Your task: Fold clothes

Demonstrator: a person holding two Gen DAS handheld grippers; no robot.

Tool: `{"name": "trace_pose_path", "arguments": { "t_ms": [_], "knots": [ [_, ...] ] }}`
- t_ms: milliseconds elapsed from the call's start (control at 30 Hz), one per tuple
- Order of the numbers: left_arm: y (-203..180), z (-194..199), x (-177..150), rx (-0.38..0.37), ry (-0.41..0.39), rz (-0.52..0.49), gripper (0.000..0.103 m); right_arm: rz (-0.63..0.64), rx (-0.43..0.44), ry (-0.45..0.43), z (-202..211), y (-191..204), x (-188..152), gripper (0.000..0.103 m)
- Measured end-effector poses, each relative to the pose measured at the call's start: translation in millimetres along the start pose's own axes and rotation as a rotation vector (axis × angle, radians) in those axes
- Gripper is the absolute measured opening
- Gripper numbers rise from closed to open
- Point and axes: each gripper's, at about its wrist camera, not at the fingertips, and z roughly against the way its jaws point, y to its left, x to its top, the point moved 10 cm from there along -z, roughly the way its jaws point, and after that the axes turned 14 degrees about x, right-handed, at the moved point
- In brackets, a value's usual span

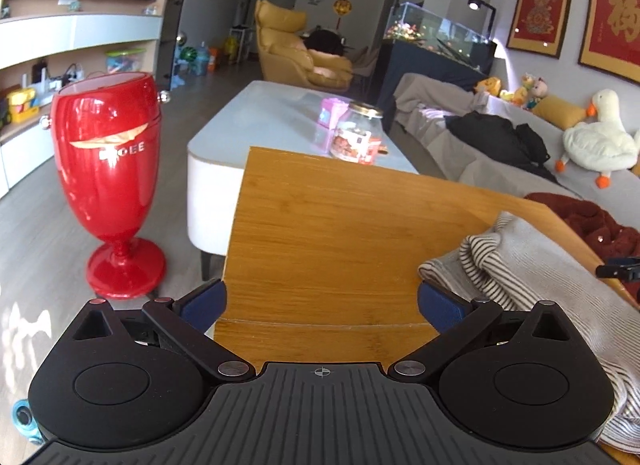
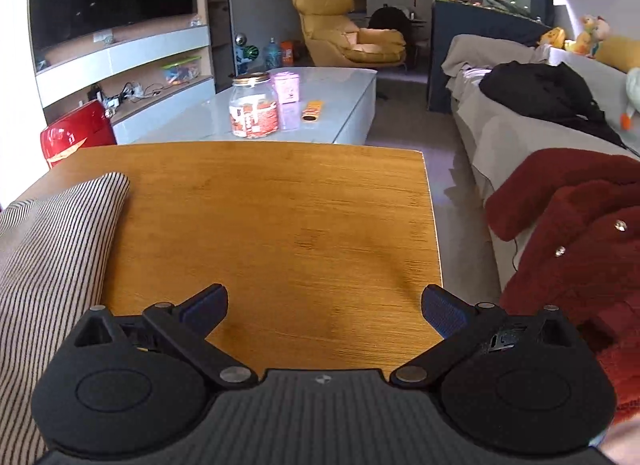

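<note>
A striped beige garment (image 1: 532, 265) lies bunched on the right part of the wooden table (image 1: 340, 225) in the left wrist view. It also shows in the right wrist view (image 2: 52, 249) at the table's left side. My left gripper (image 1: 322, 301) is open and empty above the table's near left corner, left of the garment. My right gripper (image 2: 324, 305) is open and empty over the bare wood (image 2: 280, 217), right of the garment. A dark red fleece garment (image 2: 568, 233) lies on the sofa to the right, also seen in the left wrist view (image 1: 592, 225).
A red goblet-shaped bin (image 1: 110, 185) stands on the floor to the left. A white coffee table (image 1: 280, 113) with a jar (image 2: 254, 109) and a pink box (image 2: 287, 89) is beyond. A grey sofa (image 2: 520, 137) holds black clothing (image 2: 544, 89) and a plush goose (image 1: 600, 133).
</note>
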Motion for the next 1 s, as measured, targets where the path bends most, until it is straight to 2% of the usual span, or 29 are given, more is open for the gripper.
{"name": "trace_pose_path", "arguments": {
  "t_ms": [67,133,200,267,333,400,500,567,700,767,900,933,1000],
  "knots": [
    [-7.8,-2.8,2.3,0.059,-0.006,-0.024,0.103,-0.004,-0.028,-0.034,10.1,-0.3,-0.9,0.103],
    [-14.3,7.0,9.0,0.139,-0.072,-0.066,0.103,0.029,-0.062,-0.060,19.2,9.6,2.2,0.103],
    [-20.5,20.7,12.4,0.183,-0.115,-0.116,0.103,0.095,-0.078,-0.075,29.9,26.8,4.0,0.103],
    [-27.2,37.2,18.0,0.196,-0.157,-0.135,0.103,0.158,-0.077,-0.084,42.4,46.0,2.9,0.103],
    [-36.7,51.4,19.3,0.173,-0.156,-0.103,0.103,0.221,-0.077,-0.093,54.9,65.4,1.7,0.103],
    [-46.2,65.4,20.6,0.150,-0.154,-0.073,0.103,0.220,-0.027,-0.111,63.1,81.3,1.1,0.103],
    [-64.1,69.9,17.2,0.112,-0.136,-0.093,0.103,0.223,0.049,-0.158,62.9,97.8,7.7,0.103],
    [-78.6,65.6,11.6,0.095,-0.086,-0.100,0.103,0.244,0.093,-0.199,51.2,102.8,20.4,0.103],
    [-115.2,51.2,-6.2,0.033,0.021,-0.056,0.103,0.265,0.171,-0.128,14.0,99.2,42.3,0.103],
    [-139.6,42.8,-12.8,-0.051,0.074,-0.012,0.103,0.269,0.196,-0.057,6.3,97.0,44.6,0.103],
    [-191.9,27.6,-19.4,-0.235,0.187,0.059,0.103,0.200,0.146,-0.070,25.8,84.3,46.3,0.103],
    [-198.8,24.2,-19.5,-0.219,0.178,0.058,0.103,0.172,0.128,-0.098,30.9,80.4,45.2,0.103],
    [-207.0,22.0,-21.5,-0.212,0.112,0.030,0.103,0.118,0.087,-0.165,40.7,72.7,42.3,0.103]
  ]
}}
